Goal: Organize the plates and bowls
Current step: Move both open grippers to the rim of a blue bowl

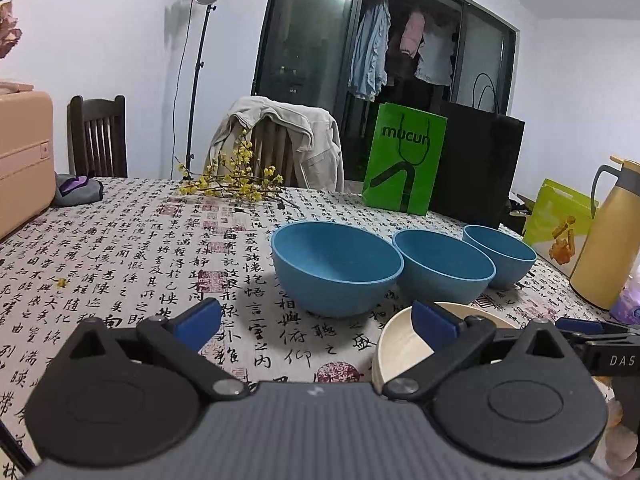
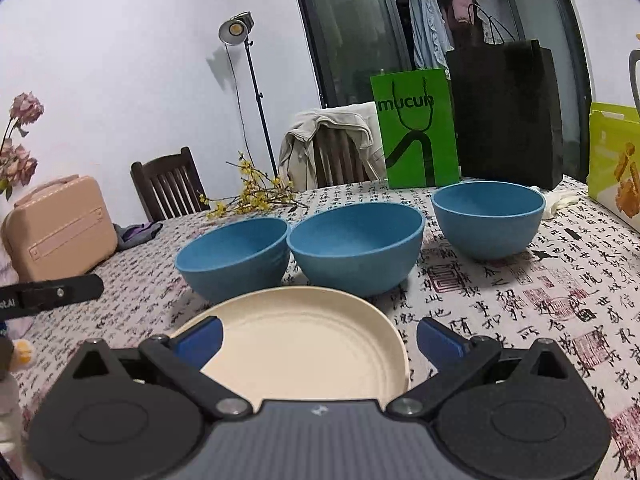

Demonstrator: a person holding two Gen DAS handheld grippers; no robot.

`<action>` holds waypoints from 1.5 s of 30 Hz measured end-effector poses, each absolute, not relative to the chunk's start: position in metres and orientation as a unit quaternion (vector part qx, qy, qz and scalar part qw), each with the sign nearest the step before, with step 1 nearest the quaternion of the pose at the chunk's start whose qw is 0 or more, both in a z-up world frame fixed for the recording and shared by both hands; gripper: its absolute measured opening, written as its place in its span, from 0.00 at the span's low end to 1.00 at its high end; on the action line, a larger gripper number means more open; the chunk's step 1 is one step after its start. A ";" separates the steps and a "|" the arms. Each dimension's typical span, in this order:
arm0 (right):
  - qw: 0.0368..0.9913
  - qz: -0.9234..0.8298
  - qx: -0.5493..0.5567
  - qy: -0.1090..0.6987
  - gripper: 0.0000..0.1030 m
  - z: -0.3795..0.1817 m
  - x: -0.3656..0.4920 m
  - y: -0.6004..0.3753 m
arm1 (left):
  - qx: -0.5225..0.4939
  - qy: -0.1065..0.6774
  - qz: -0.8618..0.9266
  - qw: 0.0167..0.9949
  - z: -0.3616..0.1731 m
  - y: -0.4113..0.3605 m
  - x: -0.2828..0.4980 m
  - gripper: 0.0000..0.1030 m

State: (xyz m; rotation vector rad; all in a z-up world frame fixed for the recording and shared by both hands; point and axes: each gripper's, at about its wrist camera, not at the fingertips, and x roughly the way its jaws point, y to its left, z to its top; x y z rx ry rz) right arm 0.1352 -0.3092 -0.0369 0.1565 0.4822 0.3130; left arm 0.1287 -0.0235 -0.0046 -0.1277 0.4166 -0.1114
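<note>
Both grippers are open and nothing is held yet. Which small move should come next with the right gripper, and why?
Probably ease the right gripper forward and down so its fingers take the near rim of the cream plate. The jaws stand wide open with the plate lying flat directly between them, closer than the three blue bowls behind it. The left gripper is also open, over bare tablecloth.

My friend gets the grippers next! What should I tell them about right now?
Left gripper: open, empty, just left of the cream plate.
Right gripper: open, empty, over the plate's near side, not gripping it.
Three blue bowls sit in a row behind the plate: left bowl, middle bowl, right bowl. All upright and separate on the tablecloth.
Done: nothing stacked.
Left: probably nest the bowls and tidy the plate.
</note>
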 end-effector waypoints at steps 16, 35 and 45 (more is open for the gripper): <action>0.955 0.127 0.049 0.264 1.00 -0.029 0.155 -0.299 | -0.041 0.232 -0.059 0.970 0.008 -0.019 0.152 1.00; 0.950 0.117 0.026 0.290 1.00 0.012 0.209 -0.261 | -0.047 0.283 -0.046 0.957 0.055 0.000 0.235 1.00; 0.950 0.089 0.040 0.296 1.00 0.027 0.235 -0.253 | -0.101 0.318 -0.049 0.942 0.057 0.002 0.289 1.00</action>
